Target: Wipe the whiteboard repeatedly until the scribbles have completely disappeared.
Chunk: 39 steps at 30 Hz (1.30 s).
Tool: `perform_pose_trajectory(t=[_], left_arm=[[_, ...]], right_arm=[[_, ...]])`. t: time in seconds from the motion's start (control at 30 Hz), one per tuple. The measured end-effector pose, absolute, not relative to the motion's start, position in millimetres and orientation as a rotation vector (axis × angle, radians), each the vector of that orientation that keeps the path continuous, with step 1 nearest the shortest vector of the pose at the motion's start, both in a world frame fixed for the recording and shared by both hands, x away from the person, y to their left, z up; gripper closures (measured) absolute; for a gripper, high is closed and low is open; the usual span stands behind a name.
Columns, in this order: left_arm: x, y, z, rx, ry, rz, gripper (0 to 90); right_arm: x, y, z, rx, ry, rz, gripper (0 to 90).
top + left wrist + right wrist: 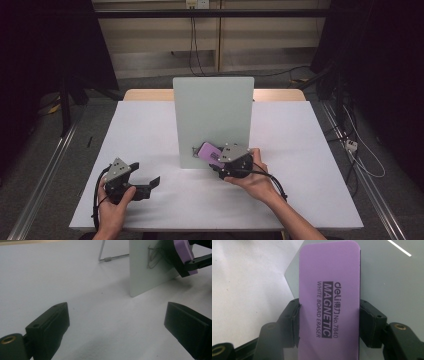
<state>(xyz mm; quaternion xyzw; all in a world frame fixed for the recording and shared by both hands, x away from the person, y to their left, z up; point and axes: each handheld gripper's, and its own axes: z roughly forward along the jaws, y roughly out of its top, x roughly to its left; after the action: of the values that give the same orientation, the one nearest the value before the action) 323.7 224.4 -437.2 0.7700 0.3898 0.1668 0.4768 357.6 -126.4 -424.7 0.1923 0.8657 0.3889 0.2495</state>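
We hold a purple whiteboard eraser clamped across its width between the fingers of the right gripper, pressed near the lower part of a small upright whiteboard on the tabletop. Faint scribbles mark the board beside the eraser, so we judge wiping is the step in hand; next we need steady strokes across those marks. The eraser reads "deli No. 7840 MAGNETIC WHITE BOARD ERASER". The left gripper rests on the tabletop, fingers wide apart and empty.
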Motion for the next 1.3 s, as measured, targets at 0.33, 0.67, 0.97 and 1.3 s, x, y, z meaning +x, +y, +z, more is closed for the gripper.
perform_pose_trajectory(t=[0.33, 0.67, 0.97, 1.3], left_arm=[[323, 227, -437, 1.874, 0.954, 0.409, 6.1], [322, 228, -437, 1.868, 0.96, 0.41, 6.1], [322, 225, -437, 1.878, 0.951, 0.41, 6.1], [323, 225, -437, 1.879, 0.95, 0.406, 6.1]], right_arm=[[359, -124, -422, 0.522, 2.351, 1.075, 41.3], [362, -155, -396, 0.573, 2.241, 1.091, 41.3], [356, -160, -409, 0.587, 2.247, 1.082, 41.2], [356, -141, -419, 0.559, 2.281, 1.086, 41.2]])
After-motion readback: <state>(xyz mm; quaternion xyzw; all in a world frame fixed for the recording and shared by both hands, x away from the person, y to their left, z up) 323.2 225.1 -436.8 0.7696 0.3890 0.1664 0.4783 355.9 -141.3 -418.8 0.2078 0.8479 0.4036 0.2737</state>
